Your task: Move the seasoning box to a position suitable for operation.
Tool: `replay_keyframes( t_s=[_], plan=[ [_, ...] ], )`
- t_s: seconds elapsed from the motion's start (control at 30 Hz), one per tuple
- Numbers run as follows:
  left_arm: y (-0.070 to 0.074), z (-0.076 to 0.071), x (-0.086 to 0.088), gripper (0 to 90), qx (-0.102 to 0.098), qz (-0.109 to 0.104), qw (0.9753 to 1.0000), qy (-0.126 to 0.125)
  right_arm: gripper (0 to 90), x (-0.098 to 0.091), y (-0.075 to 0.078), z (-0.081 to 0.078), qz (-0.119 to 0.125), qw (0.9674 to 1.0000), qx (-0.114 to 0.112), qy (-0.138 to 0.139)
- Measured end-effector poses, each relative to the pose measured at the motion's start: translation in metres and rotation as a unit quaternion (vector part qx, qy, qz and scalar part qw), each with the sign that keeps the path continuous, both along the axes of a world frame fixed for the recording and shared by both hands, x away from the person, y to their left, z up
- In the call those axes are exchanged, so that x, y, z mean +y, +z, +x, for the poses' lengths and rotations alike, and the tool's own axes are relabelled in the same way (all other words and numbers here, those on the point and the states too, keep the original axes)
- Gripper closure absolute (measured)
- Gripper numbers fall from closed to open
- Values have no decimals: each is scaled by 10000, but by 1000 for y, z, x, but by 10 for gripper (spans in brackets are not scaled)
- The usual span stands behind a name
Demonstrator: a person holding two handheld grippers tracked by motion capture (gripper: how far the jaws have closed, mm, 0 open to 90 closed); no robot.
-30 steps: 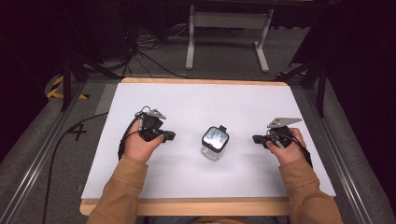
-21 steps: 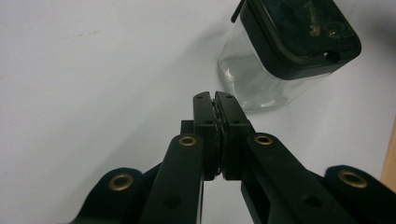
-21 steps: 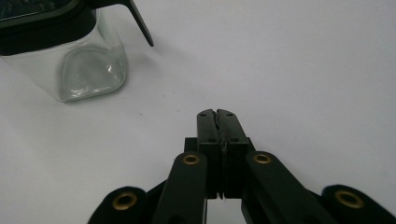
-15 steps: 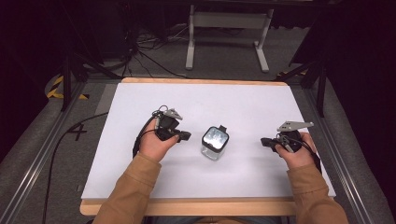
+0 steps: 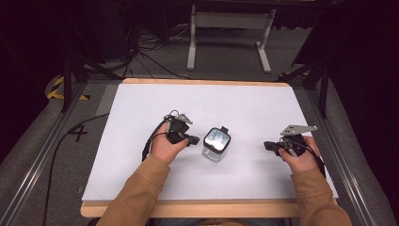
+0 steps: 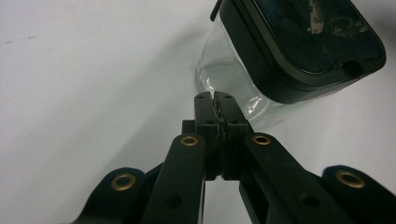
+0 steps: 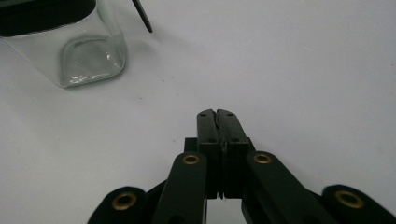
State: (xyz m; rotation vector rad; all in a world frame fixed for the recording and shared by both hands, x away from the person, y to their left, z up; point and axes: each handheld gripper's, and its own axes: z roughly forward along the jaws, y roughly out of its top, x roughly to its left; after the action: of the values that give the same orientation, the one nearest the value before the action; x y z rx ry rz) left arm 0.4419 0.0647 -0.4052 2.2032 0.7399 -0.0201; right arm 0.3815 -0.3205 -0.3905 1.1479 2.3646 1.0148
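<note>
Glass, square-sided and clear, makes up the jar [image 5: 216, 146] that stands upright near the middle of the white table [image 5: 235, 108], capped by a black lid [image 5: 217, 139] with a small tab sticking out at its far side. You hold the left gripper [image 5: 193, 140] just beside the jar's left wall, with its fingers [image 6: 217, 105] pressed together and nothing between them; in the left gripper view their tips sit right at the lower glass wall, though whether they touch it you cannot tell from these views. Your right gripper [image 5: 268, 145] hangs well apart from the jar on its other side, pointing towards it, and its fingers [image 7: 217, 122] are likewise closed on each other with nothing held. In the right gripper view the jar [image 7: 74, 51] stands off at the upper left, bare white table between it and the tips. Both of your sleeves come in from the near edge of the table.
</note>
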Motion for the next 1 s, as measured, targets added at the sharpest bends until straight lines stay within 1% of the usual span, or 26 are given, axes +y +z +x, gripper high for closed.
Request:
replay_keyframes(
  t_s=[0.07, 0.17, 0.33, 0.5, 0.57, 0.6, 0.7, 0.73, 0.8, 0.87, 0.9, 1.0],
  plan=[
    [0, -1, -2, 888, 3, -46, 10000, -68, 897, 1, 0, 0, -15, 10000, 11, 21],
    [0, -2, -5, 889, -32, -16, 9999, -148, 896, 2, -1, 0, -16, 10000, 6, 33],
    [0, -3, -7, 888, -75, -27, 9998, -206, 894, 3, -2, 0, -35, 10000, -4, 87],
    [0, -3, -8, 889, -94, -16, 9997, -210, 894, 5, -3, 0, -20, 9999, -7, 111],
    [0, -3, -8, 892, -59, -15, 9998, -210, 891, 7, -3, -1, -14, 9999, 11, 141],
    [-1, -3, -8, 893, -70, -34, 9997, -218, 891, 7, -4, 0, -57, 9998, -5, 177],
    [-2, -3, -9, 895, -73, 8, 9998, -205, 892, 11, -5, -1, -38, 9998, 14, 204],
    [-3, -3, -9, 896, -67, 5, 9997, -222, 891, 12, -5, -1, -82, 9997, -4, 250],
    [-3, -4, -10, 896, -36, 1, 9997, -230, 891, 12, -6, -1, -84, 9997, -1, 250],
    [-3, -3, -10, 896, -44, 31, 9995, -317, 891, 13, -6, -1, -64, 9996, 18, 259],
    [-3, -4, -11, 896, -23, 25, 9994, -343, 892, 13, -6, -1, -67, 9996, 31, 262],
    [-4, -5, -13, 895, 70, 108, 9988, -469, 891, 15, -7, -1, -99, 9995, 24, 304]
  ],
)
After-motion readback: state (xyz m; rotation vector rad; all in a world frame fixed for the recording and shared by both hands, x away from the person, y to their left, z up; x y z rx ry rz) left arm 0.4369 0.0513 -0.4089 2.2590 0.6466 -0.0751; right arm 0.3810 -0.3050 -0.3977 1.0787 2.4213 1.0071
